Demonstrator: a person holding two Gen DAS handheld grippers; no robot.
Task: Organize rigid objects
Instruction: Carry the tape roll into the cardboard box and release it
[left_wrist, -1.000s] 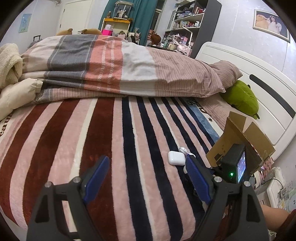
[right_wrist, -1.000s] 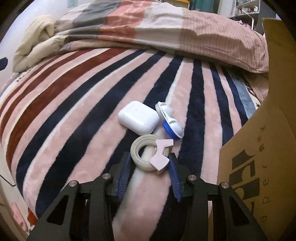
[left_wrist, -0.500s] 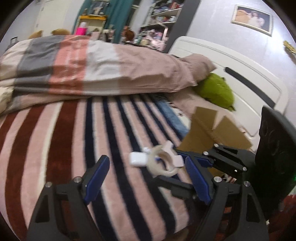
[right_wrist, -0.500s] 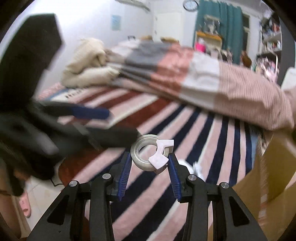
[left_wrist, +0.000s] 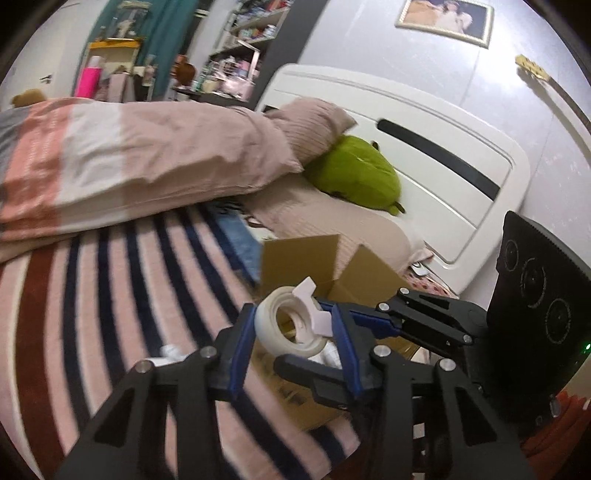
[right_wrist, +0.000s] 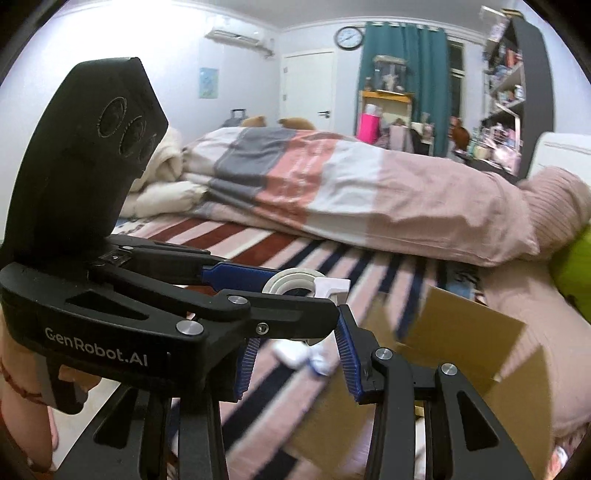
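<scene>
A white tape roll (left_wrist: 284, 325) with a white cutter tab hangs in the air above the striped blanket (left_wrist: 110, 295). My left gripper (left_wrist: 293, 328) has the roll between its blue pads; its jaws are closing and both pads meet the roll's sides. My right gripper (right_wrist: 297, 332) reaches in from the right of the left wrist view, shut on the same tape roll (right_wrist: 295, 282). In the right wrist view the left gripper crosses in front and hides most of the roll. An open cardboard box (left_wrist: 299, 258) stands just behind it.
On the blanket below lie a white earbud case (right_wrist: 291, 352) and a small white and blue item (right_wrist: 319, 363). The cardboard box (right_wrist: 461, 332) is to their right. A folded duvet (left_wrist: 147, 162), a green plush (left_wrist: 354, 177) and a white headboard (left_wrist: 424, 147) lie beyond.
The right gripper lifted the tape roll off the blanket. The left gripper swung right towards the box, and its wide jaws narrowed around the roll.
</scene>
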